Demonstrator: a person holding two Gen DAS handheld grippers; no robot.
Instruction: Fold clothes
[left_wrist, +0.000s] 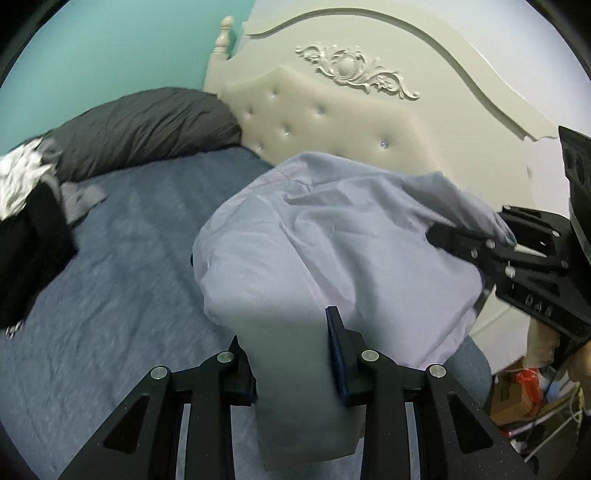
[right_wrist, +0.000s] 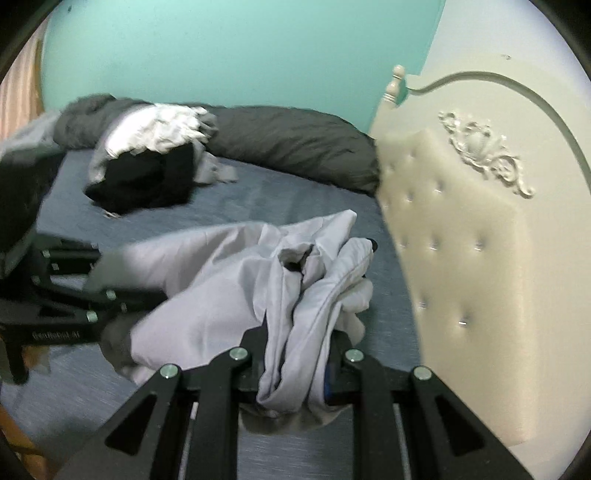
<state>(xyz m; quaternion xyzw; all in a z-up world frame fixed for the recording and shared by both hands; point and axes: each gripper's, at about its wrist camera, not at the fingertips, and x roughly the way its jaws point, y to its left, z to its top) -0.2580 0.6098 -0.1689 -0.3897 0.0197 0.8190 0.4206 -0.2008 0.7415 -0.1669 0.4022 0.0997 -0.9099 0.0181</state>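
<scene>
Left wrist: both claws grip shirt (left_wrist: 332, 236) edges

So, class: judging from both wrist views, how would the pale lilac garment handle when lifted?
Probably floppy: the lilac garment sags and bunches between the left gripper and right gripper. Likely light, since its thin fabric creases finely.

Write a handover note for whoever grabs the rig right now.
Left hand-held gripper: shut on the pale lilac garment.
Right hand-held gripper: shut on a bunched part of the same garment.
Garment hangs between both, lifted above the blue-grey bed sheet, near the cream headboard.
Done: picked up only; no fold visible.
Left: spread it flat, fold it. A black and white clothes pile waits by the dark grey pillow.
</scene>
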